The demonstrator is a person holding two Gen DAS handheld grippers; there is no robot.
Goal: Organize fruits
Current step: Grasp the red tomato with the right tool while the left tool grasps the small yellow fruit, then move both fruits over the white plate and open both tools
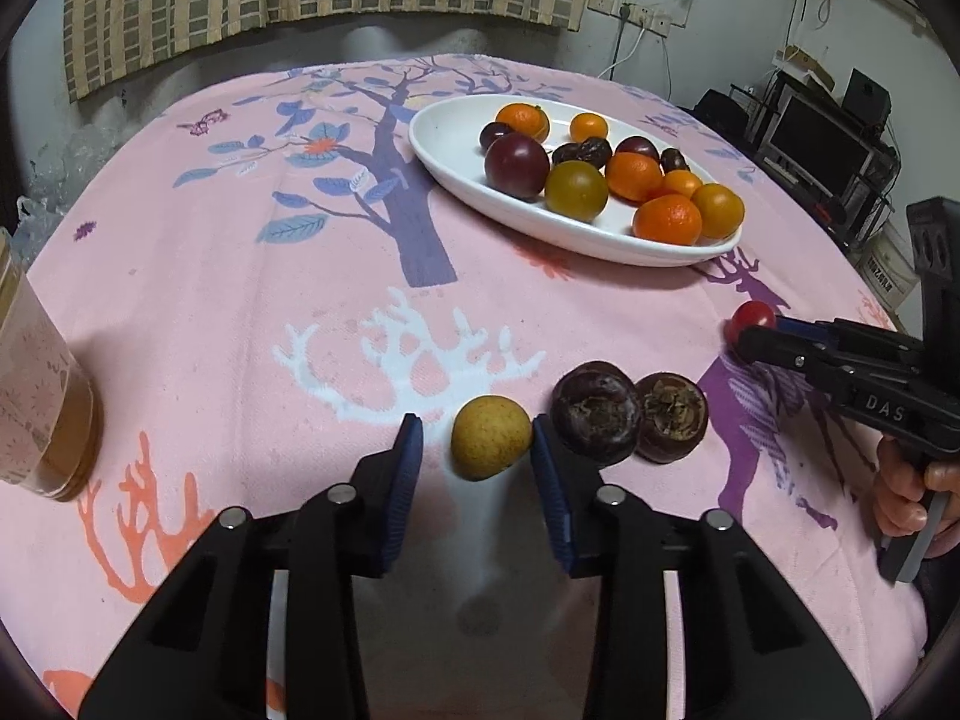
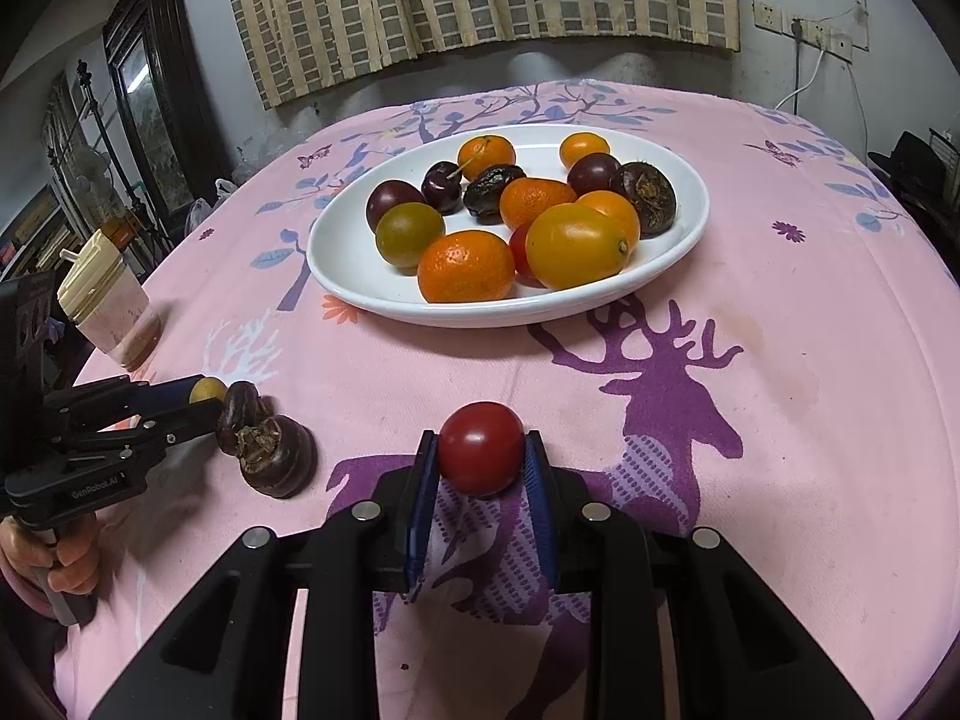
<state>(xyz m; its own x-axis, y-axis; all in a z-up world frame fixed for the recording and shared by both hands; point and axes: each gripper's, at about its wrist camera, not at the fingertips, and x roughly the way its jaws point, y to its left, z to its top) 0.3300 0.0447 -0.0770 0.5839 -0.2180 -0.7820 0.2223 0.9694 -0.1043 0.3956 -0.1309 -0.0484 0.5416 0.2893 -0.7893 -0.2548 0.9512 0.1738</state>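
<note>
A small yellow fruit (image 1: 491, 445) lies on the pink cloth between the blue pads of my left gripper (image 1: 477, 438). The right pad touches it and a gap shows at the left pad, so the jaws stand open around it. Two dark brown fruits (image 1: 597, 411) (image 1: 671, 418) sit just right of it. My right gripper (image 2: 480, 450) is shut on a red cherry tomato (image 2: 480, 456) low over the purple deer print. Beyond both, a white oval plate (image 2: 348, 252) holds several oranges, plums and dark fruits. From the right wrist view the left gripper (image 2: 204, 402) shows at the left edge.
A lidded jar (image 2: 111, 312) stands at the table's left edge. A hand (image 1: 906, 492) holds the right gripper's handle at the right. A checked curtain hangs behind the table, with shelves and cables along the right wall.
</note>
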